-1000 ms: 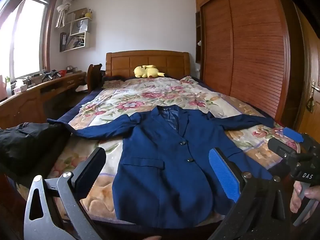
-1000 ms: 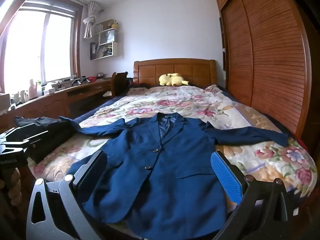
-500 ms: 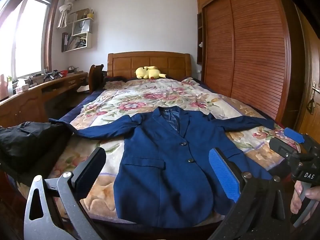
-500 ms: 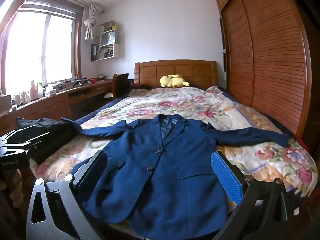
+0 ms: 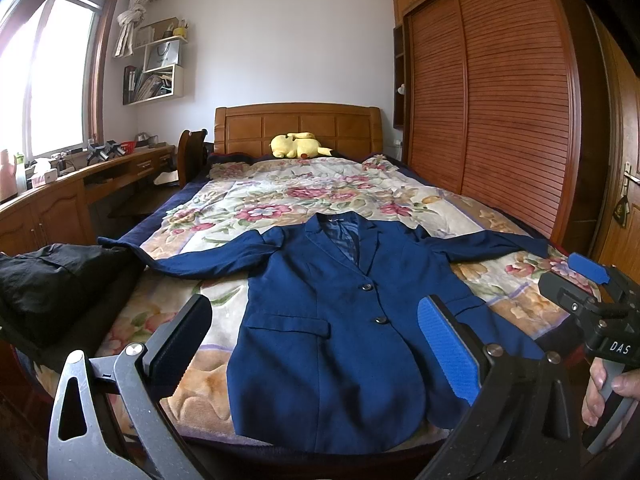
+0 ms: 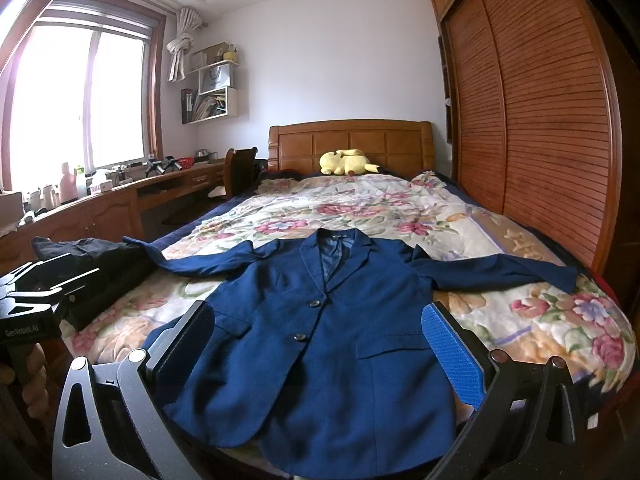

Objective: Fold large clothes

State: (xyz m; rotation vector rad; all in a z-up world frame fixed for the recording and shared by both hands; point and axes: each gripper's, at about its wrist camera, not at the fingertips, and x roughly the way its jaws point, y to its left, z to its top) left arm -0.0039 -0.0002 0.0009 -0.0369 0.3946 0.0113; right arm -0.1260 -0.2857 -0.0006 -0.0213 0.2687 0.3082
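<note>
A dark blue suit jacket (image 5: 340, 320) lies flat and face up on the floral bedspread (image 5: 280, 200), buttoned, both sleeves spread out to the sides, hem at the foot of the bed. It also shows in the right wrist view (image 6: 320, 340). My left gripper (image 5: 316, 344) is open and empty, held off the foot of the bed above the jacket's hem. My right gripper (image 6: 320, 344) is open and empty, beside it on the right, also short of the hem. Neither touches the jacket.
A black garment (image 5: 52, 280) lies bunched at the bed's left foot corner, under the left sleeve's cuff. A yellow plush toy (image 5: 298, 145) rests at the headboard. A wooden desk (image 5: 60, 200) runs along the left wall, a slatted wardrobe (image 5: 500, 120) along the right.
Both grippers have tilted slightly upward, so the jacket sits a little lower in both views. The jacket has not moved and both grippers stay open.
</note>
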